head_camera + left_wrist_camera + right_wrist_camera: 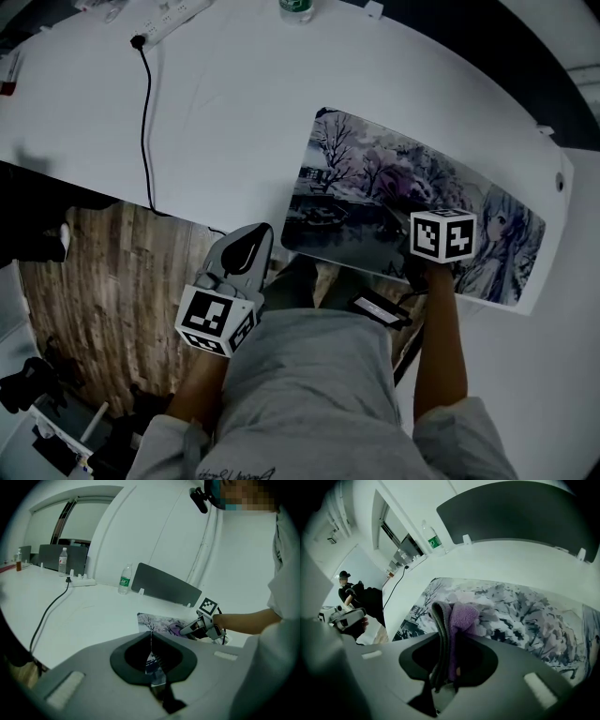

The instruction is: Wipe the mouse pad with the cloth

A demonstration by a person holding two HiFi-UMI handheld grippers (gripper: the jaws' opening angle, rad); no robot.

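The right hand-held gripper (445, 620) is clenched on the purple cloth (464, 618), low over the pad (525, 606) at the head view's centre right. The left hand-held gripper (151, 641) is clenched on nothing, off the tabletop (234, 112) edge at lower left. A good wipe likely needs the cloth pressed flat and swept in long, overlapping strokes, with the left steadying the pad's near corner.

Mouse pad (375, 178): large, long rectangle, printed with bare winter trees, dark water and a pale-haired drawn figure at one end. Lies flat on white table (234, 112), close along the table's near edge, slightly skewed to it.

Cloth (461, 618): purple, fleecy, bunched into a fold with a grey layer on one side. Clamped upright in the right tongs (447, 634), over the table's pad-covered part, tip down at the print; contact uncertain.
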